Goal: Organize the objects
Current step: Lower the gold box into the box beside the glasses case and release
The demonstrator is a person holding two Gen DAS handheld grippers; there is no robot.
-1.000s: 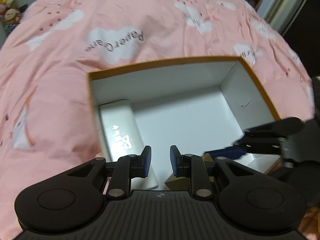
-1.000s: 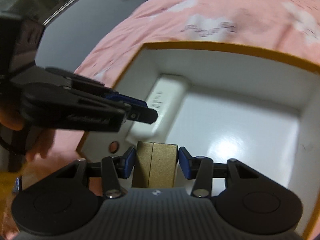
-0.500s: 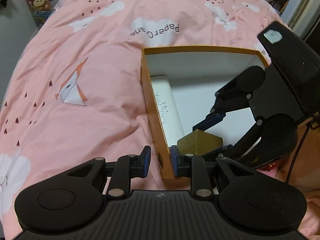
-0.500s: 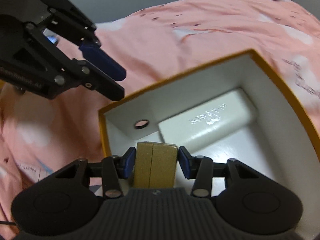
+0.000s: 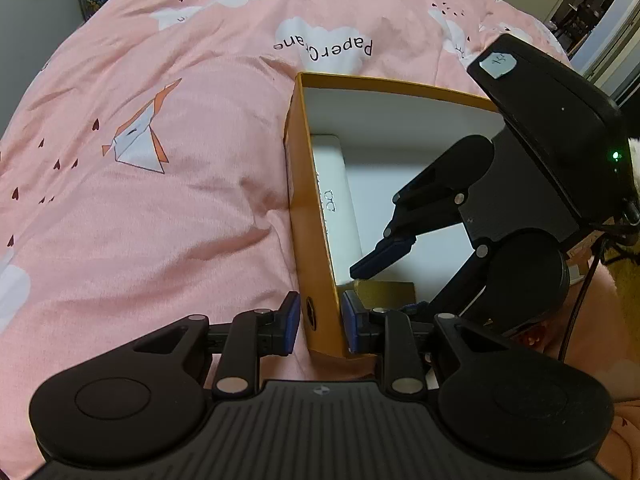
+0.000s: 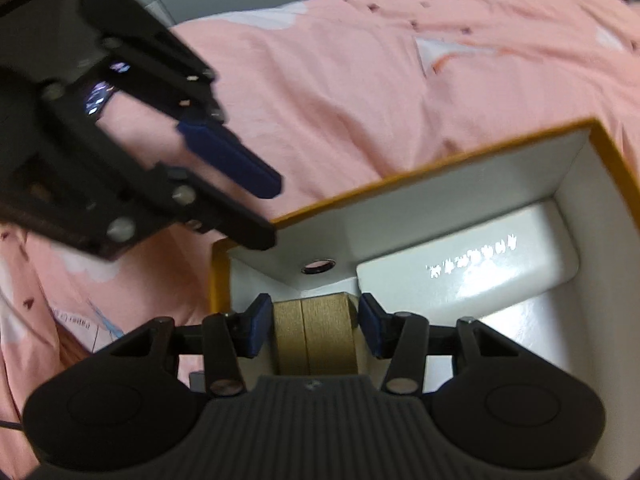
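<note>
Straddling near wall of orange cardboard box with white interior (image 5: 310,208), left gripper (image 5: 319,322) jaws opening, pads not pressing wall. Right gripper (image 6: 316,326) jaws clamped on small gold rectangular box (image 6: 314,336), low inside orange box near wall corner. White oblong case (image 6: 468,276) lying inside along wall. Orange box resting on pink patterned bedspread (image 5: 160,200).

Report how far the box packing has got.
Done: the white case lies in the orange box. In hand: the right claw lowers the gold box inside, while the left claw, opening, straddles the wall. Left: release it.
</note>
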